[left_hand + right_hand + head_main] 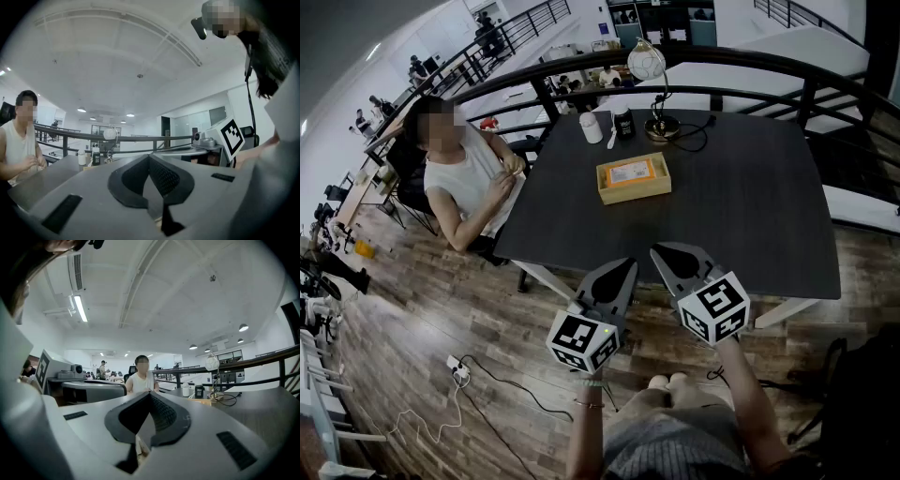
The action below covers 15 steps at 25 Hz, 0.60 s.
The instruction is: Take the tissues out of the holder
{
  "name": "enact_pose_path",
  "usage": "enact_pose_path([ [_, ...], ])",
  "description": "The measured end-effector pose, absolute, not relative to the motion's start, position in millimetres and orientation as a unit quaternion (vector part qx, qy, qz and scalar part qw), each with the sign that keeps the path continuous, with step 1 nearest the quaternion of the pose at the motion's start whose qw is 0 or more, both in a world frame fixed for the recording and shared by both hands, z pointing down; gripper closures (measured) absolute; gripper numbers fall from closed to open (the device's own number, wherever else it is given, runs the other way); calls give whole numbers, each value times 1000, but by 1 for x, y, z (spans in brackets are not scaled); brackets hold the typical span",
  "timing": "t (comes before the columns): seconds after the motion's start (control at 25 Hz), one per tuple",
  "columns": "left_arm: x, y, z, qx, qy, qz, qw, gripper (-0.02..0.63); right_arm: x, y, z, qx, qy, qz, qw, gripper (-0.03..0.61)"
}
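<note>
Tissue holder [634,178] lies on the desk [750,211], lamp [646,62] behind; left tool [629,264] and right tool [660,251], both closed and empty, hover well short.

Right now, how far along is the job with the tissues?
Nothing looks done: the tissues lie in the holder on the table. Nothing is in hand: left gripper and right gripper are shut, empty, short of the holder. Reaching, gripping and lifting out remain.

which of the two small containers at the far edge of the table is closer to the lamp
The dark one, standing just left of the lamp; the white one stands further left, away from it.
</note>
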<state>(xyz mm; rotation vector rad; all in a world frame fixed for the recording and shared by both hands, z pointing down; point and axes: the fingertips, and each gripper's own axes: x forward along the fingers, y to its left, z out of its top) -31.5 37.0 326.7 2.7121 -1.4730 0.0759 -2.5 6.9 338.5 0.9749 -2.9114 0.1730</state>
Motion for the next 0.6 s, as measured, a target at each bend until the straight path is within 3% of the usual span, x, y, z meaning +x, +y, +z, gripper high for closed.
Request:
enact_pose_path([
  [0.6, -28, 28, 322, 871, -490, 5, 27, 606, 2, 0, 341, 303, -951, 50, 37, 566],
])
